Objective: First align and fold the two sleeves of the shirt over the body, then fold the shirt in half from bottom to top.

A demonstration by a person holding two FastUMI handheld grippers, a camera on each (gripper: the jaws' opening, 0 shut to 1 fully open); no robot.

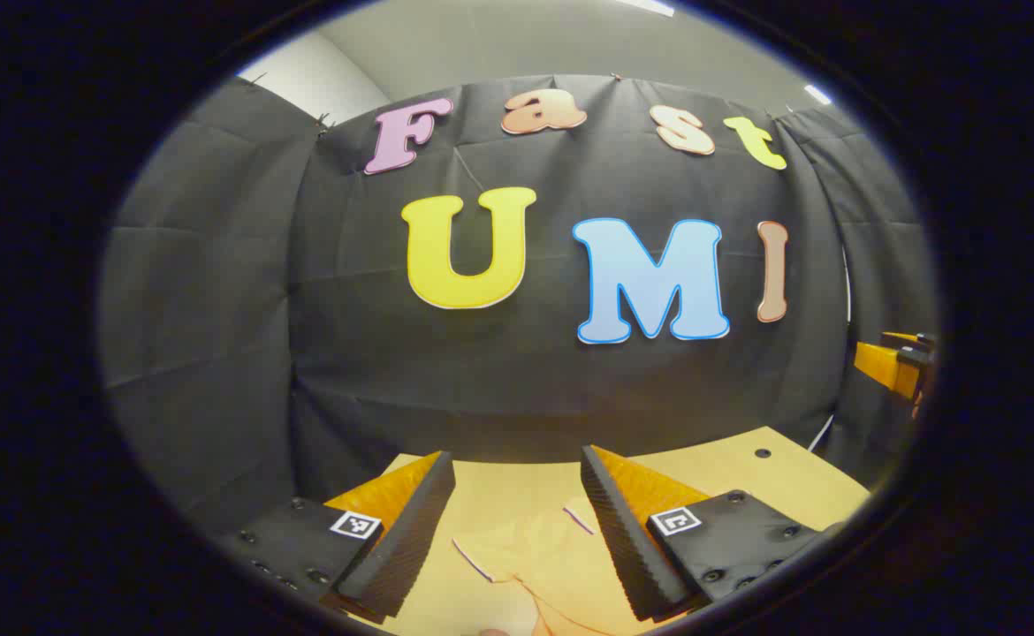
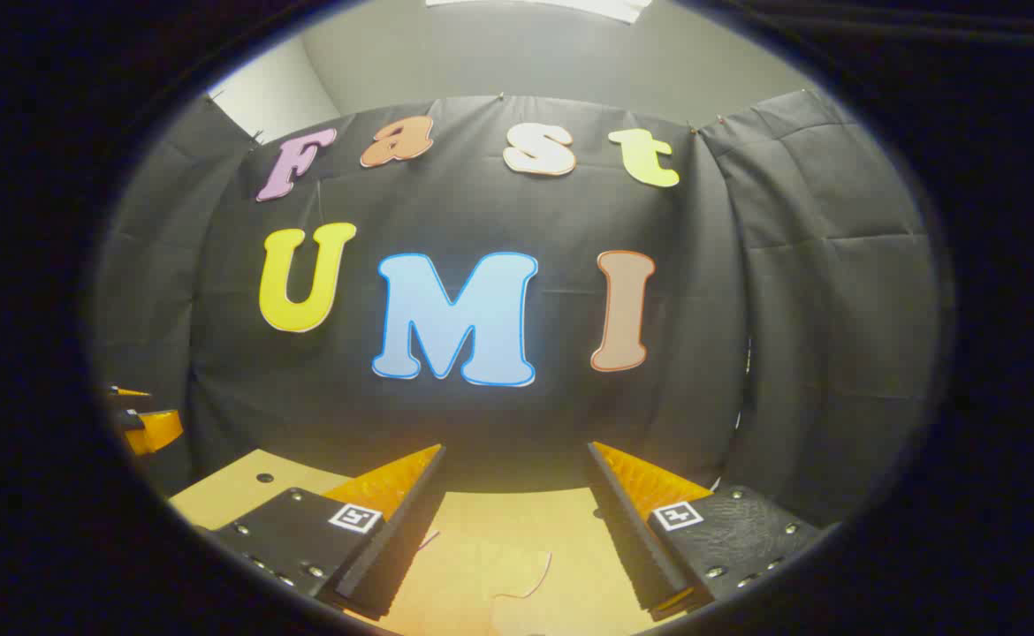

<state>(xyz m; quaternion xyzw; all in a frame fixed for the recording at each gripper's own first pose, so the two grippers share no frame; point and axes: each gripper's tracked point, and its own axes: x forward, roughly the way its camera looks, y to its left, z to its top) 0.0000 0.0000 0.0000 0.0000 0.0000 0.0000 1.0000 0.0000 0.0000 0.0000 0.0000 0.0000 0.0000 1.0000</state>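
A pale orange shirt [image 1: 530,561] lies flat on the tan table [image 1: 747,468], low in the left gripper view; its thin hems show between my fingers. My left gripper [image 1: 515,455] hangs above it, open, with nothing between its fingers. In the right gripper view the same shirt [image 2: 490,574] shows a curved edge below my right gripper [image 2: 517,449], which is also open and holds nothing. Much of the shirt is hidden under both views' lower edge.
The right gripper's body [image 1: 893,367] shows at the right edge of the left gripper view. The left gripper's body [image 2: 146,424] shows at the left edge of the right gripper view. The booth's black cloth wall [image 2: 499,424] rises close behind the table's [image 2: 234,486] far edge.
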